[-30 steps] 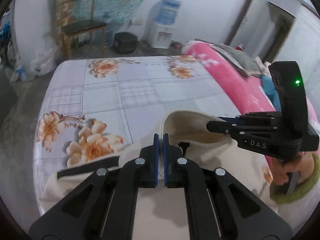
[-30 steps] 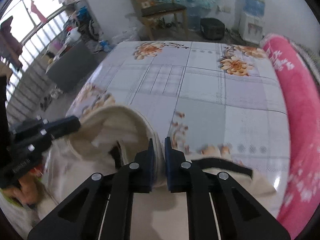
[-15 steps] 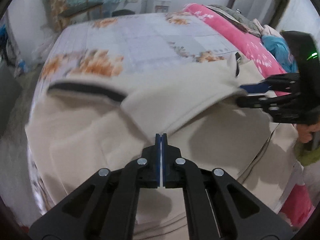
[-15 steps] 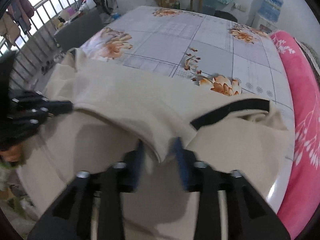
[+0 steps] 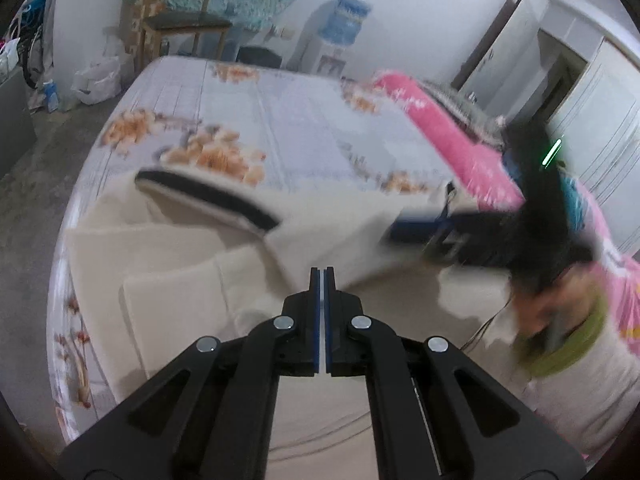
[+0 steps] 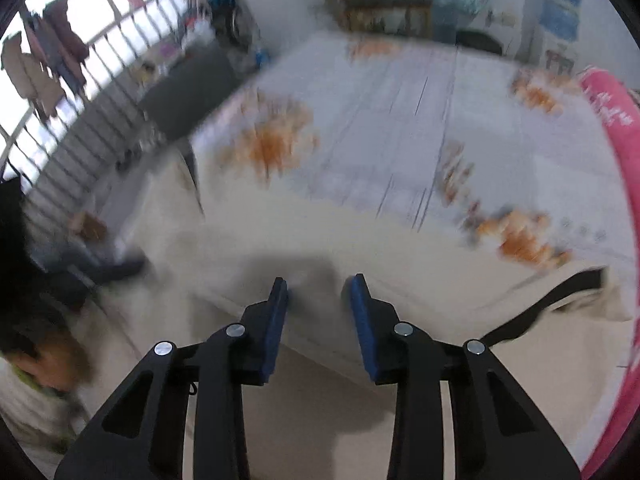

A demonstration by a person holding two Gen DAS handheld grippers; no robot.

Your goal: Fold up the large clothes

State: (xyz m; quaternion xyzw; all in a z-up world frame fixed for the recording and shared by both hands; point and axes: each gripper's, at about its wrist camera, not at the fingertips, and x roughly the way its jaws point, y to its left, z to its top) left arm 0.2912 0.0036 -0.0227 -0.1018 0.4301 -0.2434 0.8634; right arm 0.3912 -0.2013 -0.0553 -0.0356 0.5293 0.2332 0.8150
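A large cream garment (image 5: pixel 180 312) with a black trim band (image 5: pixel 208 200) lies over the floral bed sheet (image 5: pixel 300 120), one flap folded over its body. My left gripper (image 5: pixel 322 270) is shut, with the flap's corner at its tips and a pale strip of cloth between the pads. In the left wrist view my right gripper (image 5: pixel 400 226) shows blurred at the flap's right edge. In the right wrist view the right gripper (image 6: pixel 320 284) has its jaws apart and closing, nothing between them, just above the garment (image 6: pixel 320 420). The left gripper (image 6: pixel 100 268) is a dark blur at the left.
A pink blanket (image 5: pixel 460 148) runs along the bed's right side. A wooden chair (image 5: pixel 180 20) and a water dispenser (image 5: pixel 344 24) stand against the far wall. A railing with hanging clothes (image 6: pixel 60 140) is off to the left. A hand in a green cuff (image 5: pixel 560 320) holds the right gripper.
The lifted upper part of the garment came down and now lies folded over its body. The right gripper let go of the cloth and its jaws stand apart. Both grippers sank.
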